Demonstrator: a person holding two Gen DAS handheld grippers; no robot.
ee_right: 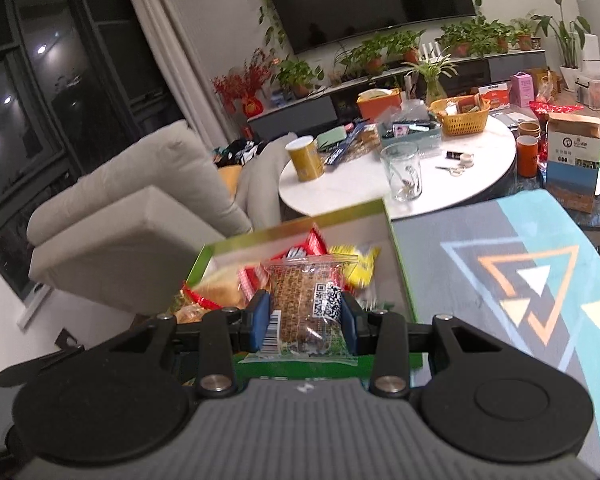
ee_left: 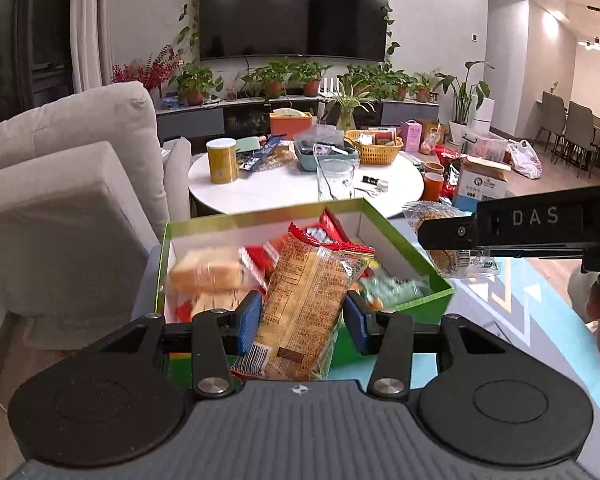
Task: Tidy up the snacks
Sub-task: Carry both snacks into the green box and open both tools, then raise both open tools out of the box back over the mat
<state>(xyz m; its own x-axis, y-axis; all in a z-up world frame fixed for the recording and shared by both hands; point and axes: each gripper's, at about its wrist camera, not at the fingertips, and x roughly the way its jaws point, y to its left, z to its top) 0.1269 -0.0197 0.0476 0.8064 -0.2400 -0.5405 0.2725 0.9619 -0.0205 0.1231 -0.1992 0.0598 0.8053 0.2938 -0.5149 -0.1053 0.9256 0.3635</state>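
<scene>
Sofa (ee_left: 60, 200), pale grey, left of everything. White round table (ee_right: 340, 188) behind, cluttered: yellow can (ee_left: 221, 160), glass jar (ee_right: 402, 170), orange basket (ee_left: 374, 146).

Green box (ee_left: 404, 240), white inside, sits on the patterned cloth (ee_right: 500, 272), part-filled with wrapped snacks; some blurred.

Left gripper (ee_left: 304, 318): blue pads clamped on a tan biscuit packet (ee_left: 304, 300), held over the box's near edge.

Right gripper (ee_right: 305, 318): pads pinching a clear bag of brown snack (ee_right: 304, 304) with a QR label, also above the near edge.
</scene>
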